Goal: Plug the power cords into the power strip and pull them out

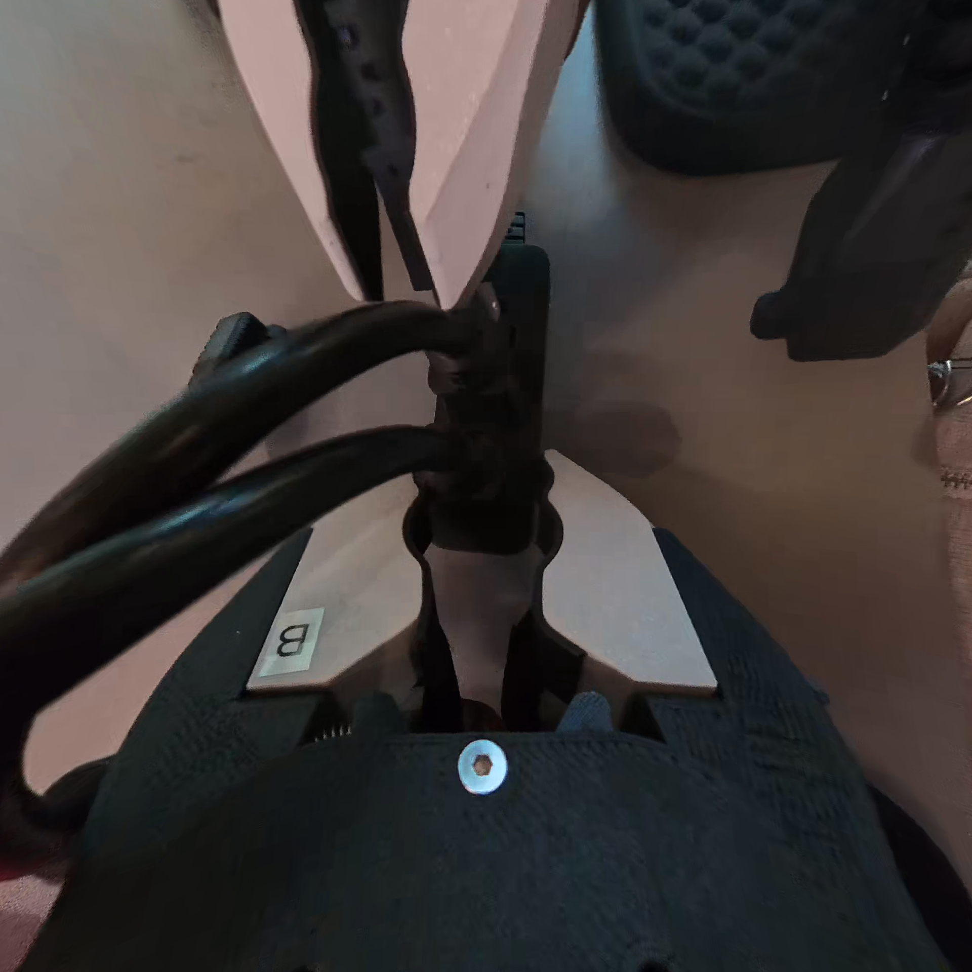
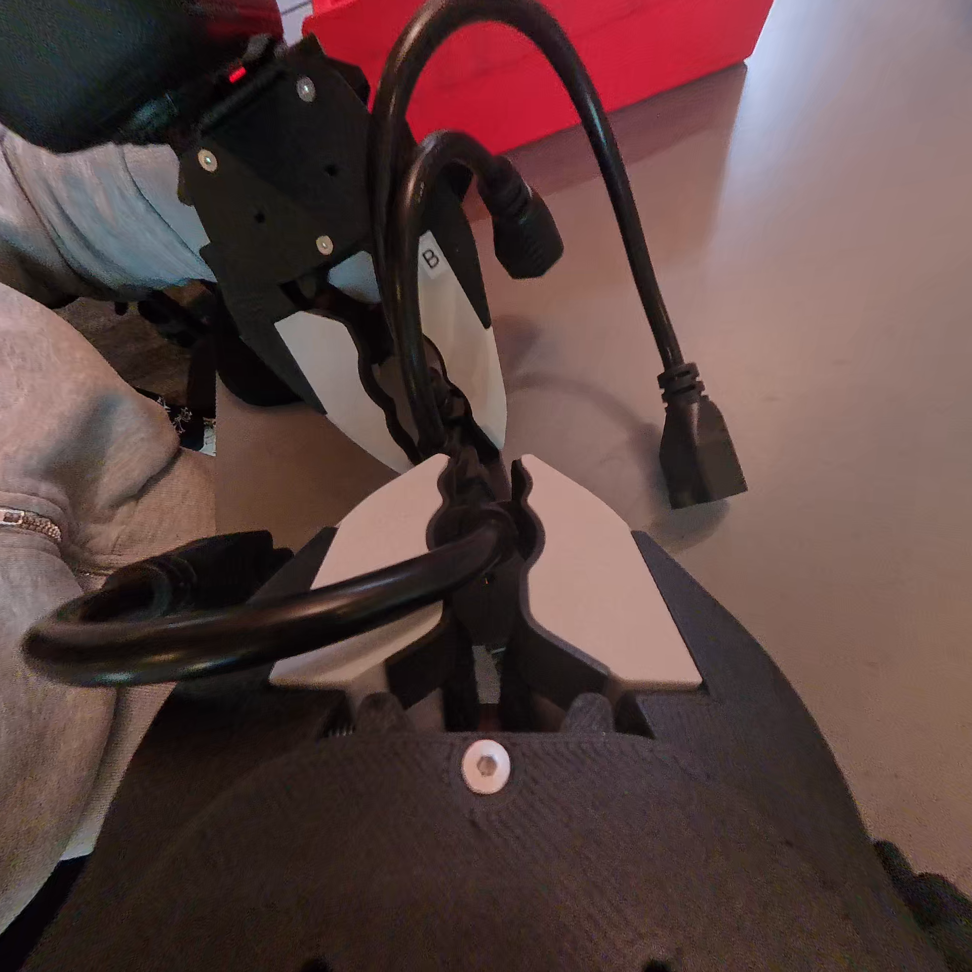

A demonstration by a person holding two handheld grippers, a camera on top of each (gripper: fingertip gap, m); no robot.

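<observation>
**Two claws, one strip**

My left claw [image 1: 481, 518] pinches the near end of the black power strip [image 1: 518, 336], which runs straight away from me toward my right claw [image 2: 481, 492], clamped on its far end. Two cords [image 1: 221, 421] leave sideways. Only the right view shows a loose connector [image 2: 702, 460] on the table [image 2: 841, 315] and a red box [image 2: 578, 58].

I'm seeing the black power strip [image 1: 518, 336] lying between my two grippers, black cords [image 1: 221, 421] trailing left, a black ribbed pad [image 1: 736, 79] sitting beyond right.
</observation>
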